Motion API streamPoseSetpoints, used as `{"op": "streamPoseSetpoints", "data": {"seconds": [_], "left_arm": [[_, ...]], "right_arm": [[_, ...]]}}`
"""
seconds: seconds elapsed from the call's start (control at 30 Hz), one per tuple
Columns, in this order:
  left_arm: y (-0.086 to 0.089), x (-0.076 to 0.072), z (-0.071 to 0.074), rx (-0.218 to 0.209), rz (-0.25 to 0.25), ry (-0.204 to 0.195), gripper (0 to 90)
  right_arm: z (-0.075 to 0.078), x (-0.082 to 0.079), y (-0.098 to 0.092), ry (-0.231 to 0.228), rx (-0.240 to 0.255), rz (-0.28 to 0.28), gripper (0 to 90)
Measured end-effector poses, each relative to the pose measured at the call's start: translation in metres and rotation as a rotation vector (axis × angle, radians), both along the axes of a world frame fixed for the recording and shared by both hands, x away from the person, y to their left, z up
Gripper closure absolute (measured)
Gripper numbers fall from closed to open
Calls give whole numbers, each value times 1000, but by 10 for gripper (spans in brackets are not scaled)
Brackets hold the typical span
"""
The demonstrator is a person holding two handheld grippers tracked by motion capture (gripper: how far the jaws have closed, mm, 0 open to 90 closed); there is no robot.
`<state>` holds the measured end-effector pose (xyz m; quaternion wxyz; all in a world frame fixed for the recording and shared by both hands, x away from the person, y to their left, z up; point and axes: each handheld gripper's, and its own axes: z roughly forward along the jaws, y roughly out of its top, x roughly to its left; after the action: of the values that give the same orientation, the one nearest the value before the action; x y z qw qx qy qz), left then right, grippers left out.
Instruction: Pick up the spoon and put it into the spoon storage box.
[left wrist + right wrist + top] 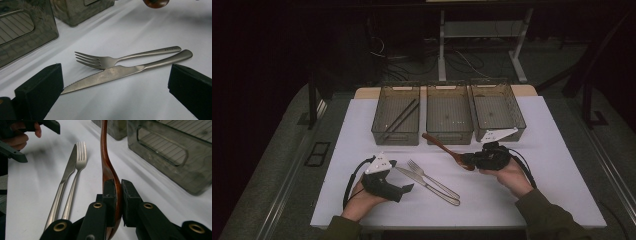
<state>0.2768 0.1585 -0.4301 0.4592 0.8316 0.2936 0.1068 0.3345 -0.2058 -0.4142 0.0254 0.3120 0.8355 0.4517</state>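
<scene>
- Your reddish-brown wooden spoon (pixel 106 162) looks smooth and varnished, with a soft gloss along its handle.
- Your silver metal table knife (pixel 125 72) has a brushed, satin sheen and a finely serrated edge.
- Beside it, your silver metal fork (pixel 120 58) shows the same dull satin finish.
- Your three smoky translucent plastic bins (pixel 449 120) look glossy, with ribbed floors.
- Your white counter (pixel 492 200) covering looks matt and smooth.
- Your black jaws look matt and faintly grainy, like rubber or foam.
</scene>
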Motion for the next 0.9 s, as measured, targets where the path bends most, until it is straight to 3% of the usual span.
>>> {"op": "streamPoseSetpoints", "data": {"seconds": [0.9], "left_arm": [[-1,0,-2,2,-4,2,0]], "right_arm": [[19,22,-16,-30,43,-88,816]]}}
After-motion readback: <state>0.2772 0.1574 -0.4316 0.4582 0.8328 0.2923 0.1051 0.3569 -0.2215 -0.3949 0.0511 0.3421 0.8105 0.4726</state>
